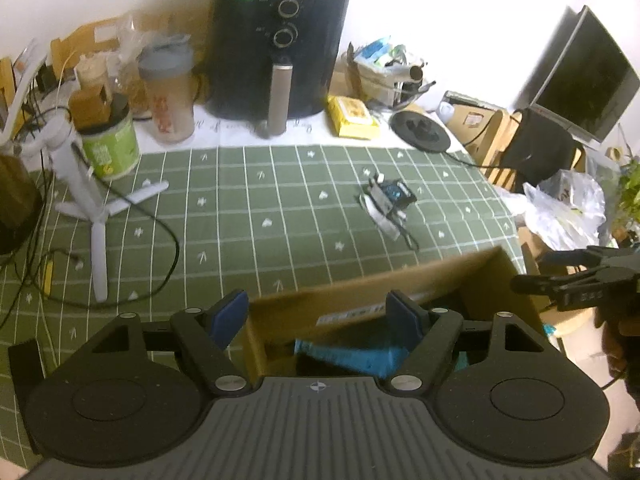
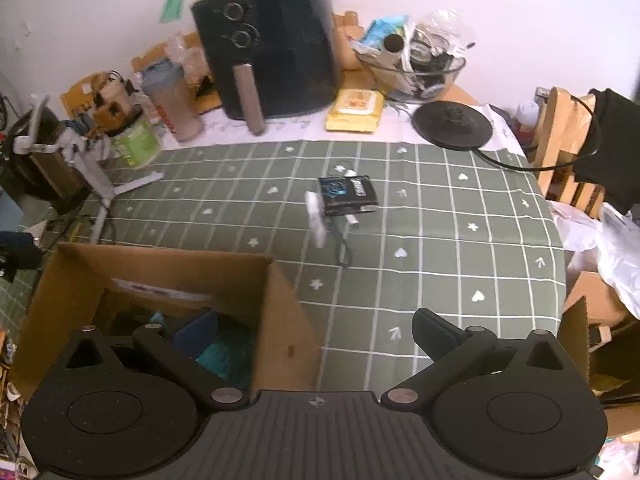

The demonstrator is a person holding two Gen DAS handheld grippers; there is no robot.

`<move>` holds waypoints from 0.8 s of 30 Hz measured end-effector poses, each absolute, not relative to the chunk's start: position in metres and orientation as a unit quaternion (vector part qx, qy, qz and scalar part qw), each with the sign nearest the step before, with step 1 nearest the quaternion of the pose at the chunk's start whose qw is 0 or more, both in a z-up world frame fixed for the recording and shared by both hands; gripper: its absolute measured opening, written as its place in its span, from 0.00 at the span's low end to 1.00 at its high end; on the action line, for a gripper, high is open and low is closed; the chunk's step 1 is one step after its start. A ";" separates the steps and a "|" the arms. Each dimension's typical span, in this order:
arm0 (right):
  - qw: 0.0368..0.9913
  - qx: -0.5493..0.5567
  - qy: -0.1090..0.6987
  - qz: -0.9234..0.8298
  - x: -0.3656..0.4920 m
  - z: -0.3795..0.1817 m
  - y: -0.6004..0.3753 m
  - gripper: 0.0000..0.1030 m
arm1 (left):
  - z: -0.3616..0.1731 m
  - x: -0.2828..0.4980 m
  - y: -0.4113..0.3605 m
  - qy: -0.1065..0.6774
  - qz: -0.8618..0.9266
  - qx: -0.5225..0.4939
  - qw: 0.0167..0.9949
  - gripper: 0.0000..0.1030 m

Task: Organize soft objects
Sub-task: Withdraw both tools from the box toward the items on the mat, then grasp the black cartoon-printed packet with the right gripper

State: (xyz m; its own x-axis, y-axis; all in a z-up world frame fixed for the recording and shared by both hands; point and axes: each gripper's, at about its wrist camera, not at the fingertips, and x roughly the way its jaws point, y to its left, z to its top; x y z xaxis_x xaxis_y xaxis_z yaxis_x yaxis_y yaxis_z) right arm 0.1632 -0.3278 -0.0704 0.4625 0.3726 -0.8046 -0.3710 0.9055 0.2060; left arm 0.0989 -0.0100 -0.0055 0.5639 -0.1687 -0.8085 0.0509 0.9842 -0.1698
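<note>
Partway through, judging by the layout. A cardboard box (image 2: 160,276) sits at the near edge of the tabletop (image 2: 440,240), and soft blue/teal fabric (image 1: 348,354) is seen already lying inside it; in the right wrist view the same teal material (image 2: 224,354) shows at the box bottom. Something dark is also in there, but what it is cannot be told.

Left on the tabletop: one small dark packet with white strips and a thin black cord (image 2: 346,200), lying flat on the green checked cloth, well apart from the box and roughly mid-table. In the left wrist view it is seen as the same little cluster (image 1: 388,200). Whether it counts as a soft object cannot be settled from the pictures; it is the only loose candidate in the working area.

Clutter along the back wall (air fryer (image 1: 280,48), shaker bottle (image 1: 168,88), yellow wipes pack (image 1: 352,116)) is judged not part of the job.

Left claw (image 1: 316,320) is released, blue pads spread, nothing between them; it is held over the box's near wall. Right claw (image 2: 316,332) is also released and empty, its left finger over the box opening, its right finger over bare cloth.

Remaining, likely: the packet cluster to be picked up and dropped in the box, if wanted.
</note>
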 end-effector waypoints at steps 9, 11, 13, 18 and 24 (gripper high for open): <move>0.871 -0.019 0.431 0.234 0.191 -0.081 -0.330 1.00 | -0.004 0.109 -0.016 0.465 -0.057 -0.064 0.881 0.73; 0.866 -0.018 0.435 0.247 0.201 -0.083 -0.328 1.00 | -0.003 0.109 -0.016 0.467 -0.054 -0.065 0.880 0.73; 0.860 -0.011 0.438 0.261 0.210 -0.083 -0.328 1.00 | -0.004 0.109 -0.015 0.469 -0.049 -0.068 0.879 0.73; 0.848 0.037 0.432 0.303 0.229 -0.075 -0.331 1.00 | -0.006 0.110 -0.012 0.476 -0.035 -0.080 0.875 0.73; 0.846 0.048 0.427 0.317 0.261 -0.078 -0.325 1.00 | -0.011 0.110 -0.006 0.484 -0.018 -0.092 0.870 0.73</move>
